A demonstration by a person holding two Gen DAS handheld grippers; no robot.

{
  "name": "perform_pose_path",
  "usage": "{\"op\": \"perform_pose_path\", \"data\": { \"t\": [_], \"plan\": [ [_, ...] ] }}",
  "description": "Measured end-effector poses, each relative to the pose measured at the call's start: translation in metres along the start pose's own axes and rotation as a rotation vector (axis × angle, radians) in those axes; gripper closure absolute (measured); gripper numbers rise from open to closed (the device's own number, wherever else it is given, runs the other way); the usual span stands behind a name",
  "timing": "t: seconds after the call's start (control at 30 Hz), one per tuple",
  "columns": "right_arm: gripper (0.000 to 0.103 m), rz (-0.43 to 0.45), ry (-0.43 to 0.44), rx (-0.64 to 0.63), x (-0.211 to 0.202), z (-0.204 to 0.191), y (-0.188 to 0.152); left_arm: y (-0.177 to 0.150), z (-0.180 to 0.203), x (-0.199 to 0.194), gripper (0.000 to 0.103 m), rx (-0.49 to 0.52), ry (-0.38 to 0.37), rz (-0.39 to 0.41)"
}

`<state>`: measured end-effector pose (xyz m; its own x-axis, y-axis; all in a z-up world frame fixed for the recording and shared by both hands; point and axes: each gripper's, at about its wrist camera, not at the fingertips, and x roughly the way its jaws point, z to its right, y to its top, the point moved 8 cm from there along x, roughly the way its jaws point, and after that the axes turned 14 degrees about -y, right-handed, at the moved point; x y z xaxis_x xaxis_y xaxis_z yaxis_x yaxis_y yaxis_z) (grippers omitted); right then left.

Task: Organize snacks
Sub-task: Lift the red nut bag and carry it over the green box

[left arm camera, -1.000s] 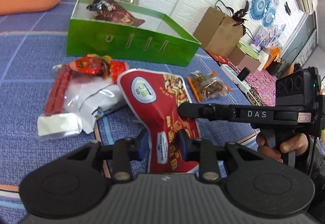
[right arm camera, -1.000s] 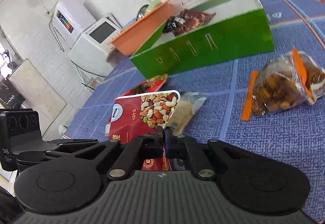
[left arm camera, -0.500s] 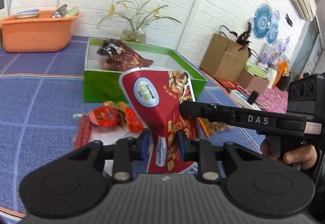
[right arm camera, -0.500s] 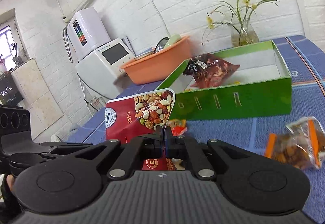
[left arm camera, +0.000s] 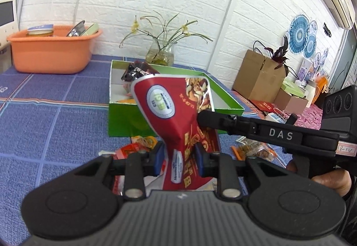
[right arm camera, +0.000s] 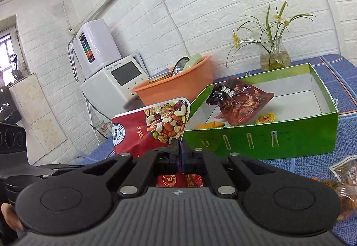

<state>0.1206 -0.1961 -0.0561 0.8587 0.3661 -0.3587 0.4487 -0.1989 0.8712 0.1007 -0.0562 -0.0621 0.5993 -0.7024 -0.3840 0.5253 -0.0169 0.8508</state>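
Nut-mix pouch: the red mixed-nuts pouch (left arm camera: 176, 116) is held off the surface, upright, between the left fingers and the right fingers; a second ago it lay nearly flat, its lower end on the blue checked surface (left arm camera: 44, 116).
Left gripper (left arm camera: 179, 158): clenched on the pouch's narrow lower part, blue pads pressing it from both sides, much as before.
Right gripper (right arm camera: 180, 150): fully closed, pinching the thin side edge of the pouch (right arm camera: 154, 130); in the left view its black fingers (left arm camera: 214, 121) come in from the right of the left fingers and meet the pouch above them.
Green box (right arm camera: 263, 141): ahead of both pairs of fingers; the pouch's top now overlaps its near wall in the left view, where earlier the box stood well beyond the pouch.
Inside the box: a dark red snack bag (right arm camera: 241, 101) and small yellow packets (right arm camera: 265, 117).
Below the left fingers: orange-red snack packets (left arm camera: 133, 148) on the surface, seen farther down than before.
Right of the right fingers: a clear bag of brown snacks (right arm camera: 345, 181) on the surface.
Background: orange basin (left arm camera: 51, 52), vase of flowers (left arm camera: 160, 54).
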Motion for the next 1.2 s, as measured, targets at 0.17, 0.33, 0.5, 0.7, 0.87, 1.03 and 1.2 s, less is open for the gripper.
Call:
{"op": "perform_pose_path", "data": {
  "t": [0.17, 0.33, 0.5, 0.7, 0.87, 1.03, 1.2],
  "plan": [
    [0.097, 0.028, -0.039, -0.022, 0.004, -0.004, 0.011, 0.014, 0.000, 0.006, 0.078, 0.028, 0.010, 0.000],
    [0.097, 0.040, -0.043, 0.005, 0.011, 0.004, 0.029, 0.034, -0.001, 0.016, 0.078, 0.065, 0.001, -0.001],
    [0.094, 0.062, -0.080, -0.003, 0.017, 0.010, 0.049, 0.052, 0.006, 0.028, 0.078, 0.133, 0.036, 0.013],
    [0.094, 0.088, -0.158, -0.057, 0.022, 0.015, 0.069, 0.070, 0.006, 0.046, 0.078, 0.151, 0.013, 0.032],
    [0.094, 0.147, -0.189, -0.067, 0.023, 0.022, 0.081, 0.086, 0.010, 0.057, 0.078, 0.188, 0.001, 0.043],
    [0.093, 0.206, -0.222, -0.022, 0.030, 0.037, 0.094, 0.102, 0.011, 0.078, 0.078, 0.211, -0.004, 0.055],
    [0.092, 0.249, -0.267, 0.028, 0.040, 0.056, 0.105, 0.110, 0.007, 0.104, 0.078, 0.226, -0.037, 0.063]
  ]
}}
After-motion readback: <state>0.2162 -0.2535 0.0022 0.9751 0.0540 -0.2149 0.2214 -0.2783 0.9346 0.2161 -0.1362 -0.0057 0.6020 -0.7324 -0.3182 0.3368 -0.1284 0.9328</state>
